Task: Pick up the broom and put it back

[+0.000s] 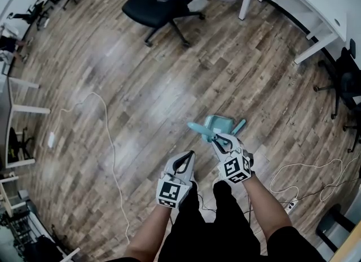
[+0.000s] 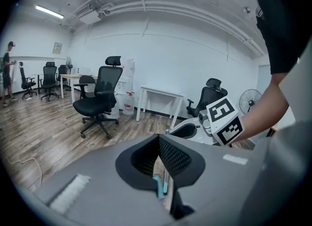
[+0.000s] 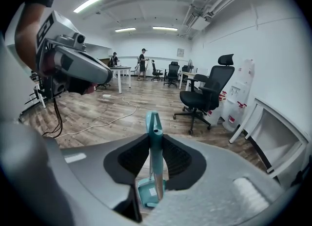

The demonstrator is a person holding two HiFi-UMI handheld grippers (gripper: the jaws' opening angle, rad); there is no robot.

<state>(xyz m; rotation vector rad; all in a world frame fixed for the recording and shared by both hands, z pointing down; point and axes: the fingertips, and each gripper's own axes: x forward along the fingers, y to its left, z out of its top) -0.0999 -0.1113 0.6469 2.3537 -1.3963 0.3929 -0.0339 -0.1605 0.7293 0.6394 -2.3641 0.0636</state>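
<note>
Between the right gripper's pads the broom is clamped by its teal handle, which stands upright. Below it a teal dustpan rests on the wooden floor. Just beside, the left gripper has its jaws together on nothing.

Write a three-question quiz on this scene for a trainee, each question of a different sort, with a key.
1. What is clamped in the right gripper? A) a cable B) the broom handle C) a chair leg
2. True or false: the left gripper is shut and holds nothing.
3. Fill in: the nearest office chair is coloured ____.
Key: 1 B; 2 true; 3 black.
</note>
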